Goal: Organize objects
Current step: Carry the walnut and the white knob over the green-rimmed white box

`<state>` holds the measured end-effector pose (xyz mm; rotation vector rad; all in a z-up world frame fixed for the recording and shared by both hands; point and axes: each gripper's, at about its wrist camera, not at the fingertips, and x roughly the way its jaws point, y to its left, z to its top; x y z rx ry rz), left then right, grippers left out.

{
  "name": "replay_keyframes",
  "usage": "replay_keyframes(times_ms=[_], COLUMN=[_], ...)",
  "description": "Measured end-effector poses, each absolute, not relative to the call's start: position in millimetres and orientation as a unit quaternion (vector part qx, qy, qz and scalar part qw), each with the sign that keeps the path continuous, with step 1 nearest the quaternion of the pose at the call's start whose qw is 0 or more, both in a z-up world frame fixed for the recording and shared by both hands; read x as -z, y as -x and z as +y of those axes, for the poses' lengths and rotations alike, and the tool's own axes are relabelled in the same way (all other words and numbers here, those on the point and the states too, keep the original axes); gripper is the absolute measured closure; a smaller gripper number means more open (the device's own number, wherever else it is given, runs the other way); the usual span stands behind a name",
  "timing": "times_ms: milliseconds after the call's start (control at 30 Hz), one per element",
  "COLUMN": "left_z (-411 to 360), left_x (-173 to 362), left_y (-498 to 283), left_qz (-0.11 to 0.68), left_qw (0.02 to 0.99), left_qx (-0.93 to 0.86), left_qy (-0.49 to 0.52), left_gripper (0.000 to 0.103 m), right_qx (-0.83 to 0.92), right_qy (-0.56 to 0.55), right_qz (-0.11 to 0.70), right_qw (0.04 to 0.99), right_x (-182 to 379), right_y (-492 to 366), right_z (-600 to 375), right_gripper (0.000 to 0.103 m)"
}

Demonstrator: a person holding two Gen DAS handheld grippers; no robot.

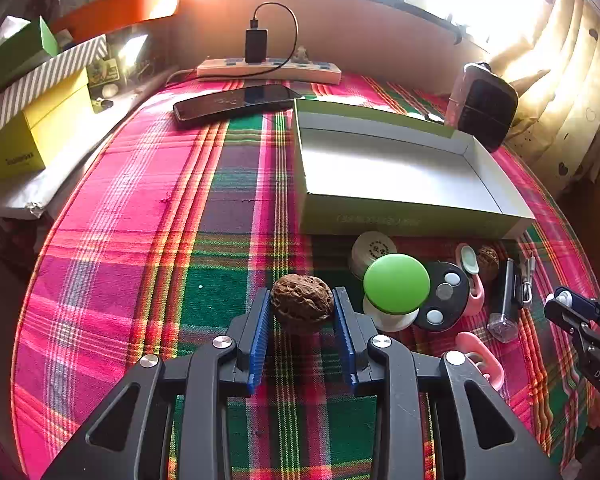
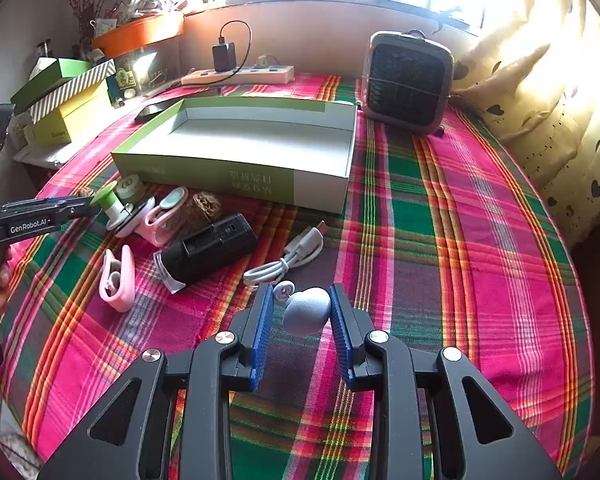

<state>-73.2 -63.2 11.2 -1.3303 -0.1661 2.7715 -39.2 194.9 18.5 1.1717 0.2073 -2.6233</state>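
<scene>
Left gripper (image 1: 302, 312) clamped on a walnut (image 1: 302, 304), blue pads (image 1: 262, 334) pressing both sides. Right gripper (image 2: 302, 312) clenched on a pale rounded object (image 2: 306, 311); too smooth and plain to identify. Open shallow box (image 2: 204, 164) toward the far edge of the plaid cloth (image 2: 480, 240), inside bare.

Only from the left wrist: dark phone (image 1: 236, 102) lying flat near the far edge, and the three pale discs on a black round piece (image 1: 444, 296) beside the green-capped object (image 1: 396, 284). Only from the right wrist: full grille of the small heater (image 2: 406, 88) at the far right corner, white cable (image 2: 288, 260) and black cylinder (image 2: 208, 254) clearly apart.

Second walnut (image 2: 206, 208) half hidden behind a pink clip (image 2: 162, 216). Right gripper cropped at the left wrist view's edge. Box lettering blurred.

Power strip (image 1: 268, 70) against the wall, window glare above, stacked boxes (image 1: 32, 120) off the left edge, curtain (image 2: 540, 100) on the right.
</scene>
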Motion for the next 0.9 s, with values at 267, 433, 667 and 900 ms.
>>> replay_keyframes(times_ms=[267, 433, 667, 900], left_z=[-62.9, -59.5, -50.5, -39.4], left_x=[-39.4, -59.4, -81.7, -86.2], left_y=[68.0, 70.7, 81.6, 99.9], left_qz=[-0.051, -0.049, -0.041, -0.039], left_qw=[0.041, 0.058, 0.071, 0.084], left_qx=[-0.911, -0.915, -0.921, -0.920], left_qy=[0.408, 0.396, 0.380, 0.381], left_gripper=[0.074, 0.074, 0.074, 0.074], right_qx=[0.917, 0.922, 0.925, 0.923], right_qy=[-0.369, -0.356, -0.346, -0.347], right_qz=[0.078, 0.062, 0.060, 0.052], right_qw=[0.128, 0.139, 0.147, 0.158], right_x=[-50.8, -73.6, -96.0, -101.4], right_y=[39.0, 47.0, 68.1, 93.1], right_z=[190.7, 189.6, 184.1, 177.0], right_gripper=[0.073, 0.073, 0.073, 0.073])
